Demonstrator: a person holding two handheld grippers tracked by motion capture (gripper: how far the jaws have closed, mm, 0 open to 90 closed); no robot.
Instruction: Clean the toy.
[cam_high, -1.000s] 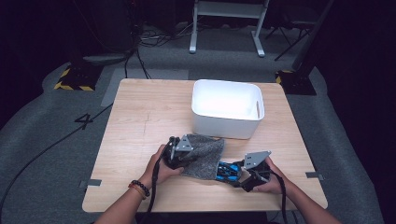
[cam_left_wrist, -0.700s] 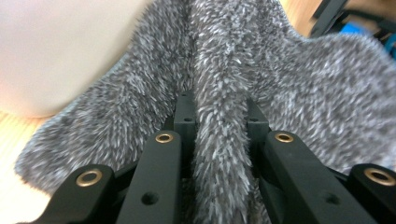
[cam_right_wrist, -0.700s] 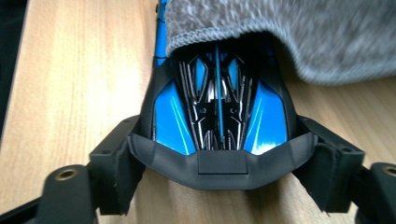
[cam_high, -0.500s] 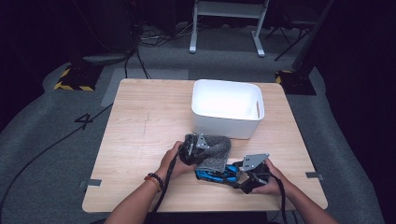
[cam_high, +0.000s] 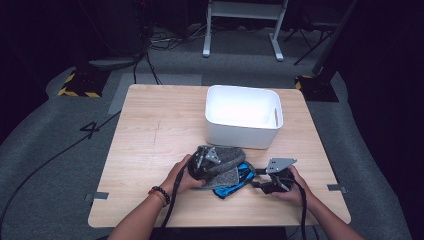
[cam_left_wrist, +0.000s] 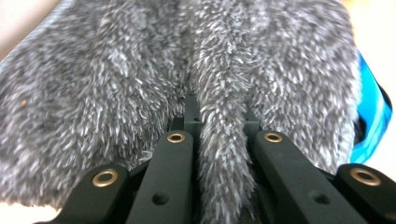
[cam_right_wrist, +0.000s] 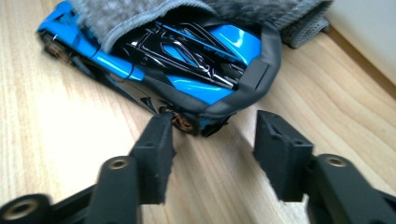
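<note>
Left gripper (cam_left_wrist: 223, 140) clamps the grey cloth (cam_left_wrist: 140, 93). Right gripper (cam_right_wrist: 212, 154), jaws just narrowing and empty, sits just below the toy car (cam_right_wrist: 187, 60), whose long axis runs toward frame upper left.

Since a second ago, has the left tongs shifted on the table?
Yes. The left tongs, shut on the grey cloth, moved rightward, toward the blue toy car, now below the white bin.

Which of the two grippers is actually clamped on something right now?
The left gripper: its black jaws pinch a fold of the fuzzy grey cloth. The right gripper stands open, short of the blue toy car.
</note>
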